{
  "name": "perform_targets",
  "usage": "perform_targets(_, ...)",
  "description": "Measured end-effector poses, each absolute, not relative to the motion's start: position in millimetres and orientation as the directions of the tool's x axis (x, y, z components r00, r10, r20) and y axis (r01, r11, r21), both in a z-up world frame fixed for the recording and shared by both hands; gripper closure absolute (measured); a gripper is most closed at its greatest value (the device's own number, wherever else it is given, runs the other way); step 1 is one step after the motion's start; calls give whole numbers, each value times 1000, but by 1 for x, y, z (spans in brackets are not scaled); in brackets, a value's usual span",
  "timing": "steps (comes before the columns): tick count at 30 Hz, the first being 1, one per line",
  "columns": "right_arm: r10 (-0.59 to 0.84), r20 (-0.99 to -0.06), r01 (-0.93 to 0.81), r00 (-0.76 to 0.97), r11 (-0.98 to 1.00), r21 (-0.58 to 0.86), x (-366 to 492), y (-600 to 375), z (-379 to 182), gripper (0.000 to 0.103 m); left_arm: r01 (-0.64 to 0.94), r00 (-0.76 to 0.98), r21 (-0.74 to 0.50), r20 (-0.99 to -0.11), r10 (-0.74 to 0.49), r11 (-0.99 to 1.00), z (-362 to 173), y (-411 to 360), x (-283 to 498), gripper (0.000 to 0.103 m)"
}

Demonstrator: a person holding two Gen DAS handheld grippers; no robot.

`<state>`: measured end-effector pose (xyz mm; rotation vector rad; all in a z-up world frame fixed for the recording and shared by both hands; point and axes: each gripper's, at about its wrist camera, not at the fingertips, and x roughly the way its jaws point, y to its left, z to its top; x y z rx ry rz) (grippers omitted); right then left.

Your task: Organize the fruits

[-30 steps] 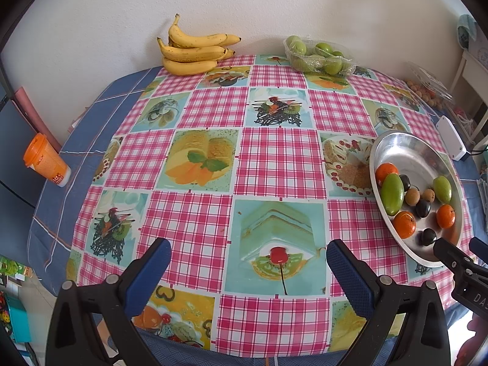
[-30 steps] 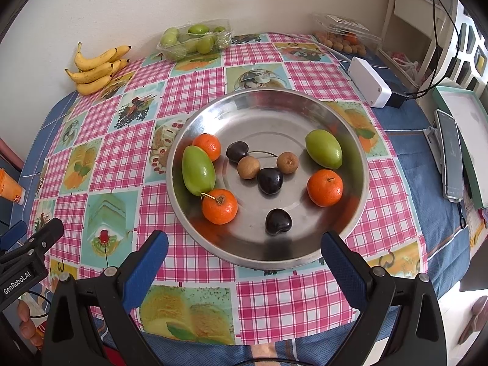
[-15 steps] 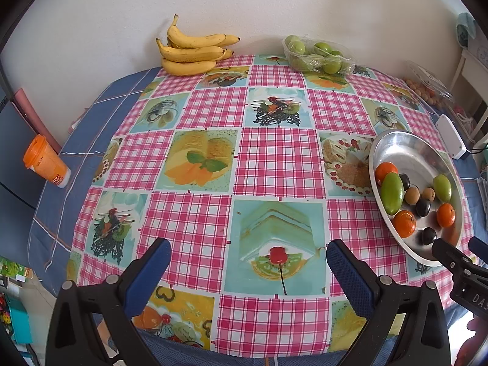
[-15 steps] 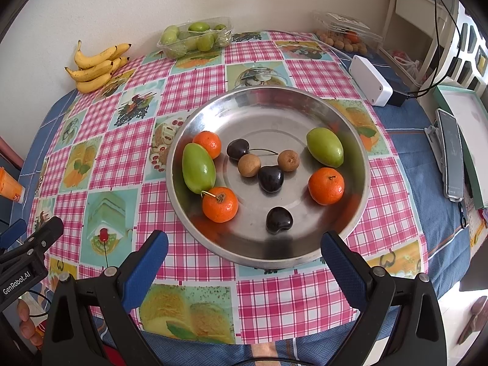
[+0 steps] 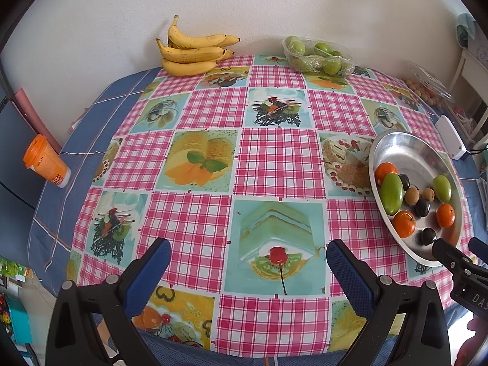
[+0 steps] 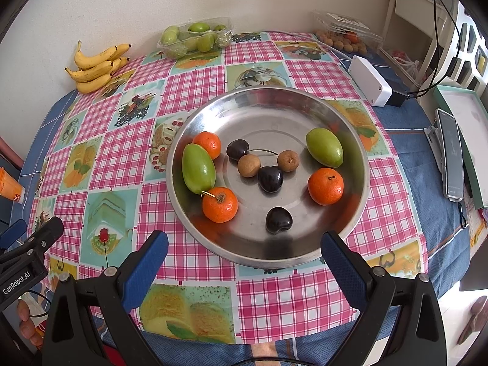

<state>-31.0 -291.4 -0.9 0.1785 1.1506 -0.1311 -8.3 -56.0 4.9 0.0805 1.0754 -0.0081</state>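
The right gripper [image 6: 244, 262] hangs wide open and empty at the near rim of the steel dish [image 6: 274, 103], which lies straight ahead of it. Nearest its fingers is a dark cherry [image 6: 277, 220], a little right of the midline; an orange [image 6: 220, 204] sits just left of it, touching the tip of a green fruit [image 6: 198, 167] whose long axis runs away from the gripper, leaning slightly left. The left gripper [image 5: 248, 271], also spread wide and holding nothing, faces bare checked cloth [image 5: 274, 158]; the dish [image 5: 396, 143] lies well off to its right. So the right hand is the nearer one for any pick, I judge.

The right view shows all nine pieces apart. The left view squeezes them at its edge, but alone shows the open cloth where fruit could go, with bananas [image 5: 192, 52] at the far side.
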Motion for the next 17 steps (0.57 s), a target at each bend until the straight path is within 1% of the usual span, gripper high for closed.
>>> perform_targets(17, -11, -916, 193, 402, 978, 73, -31, -292, -1, 3, 56, 497, 54, -867, 19, 997, 9, -53, -9, 0)
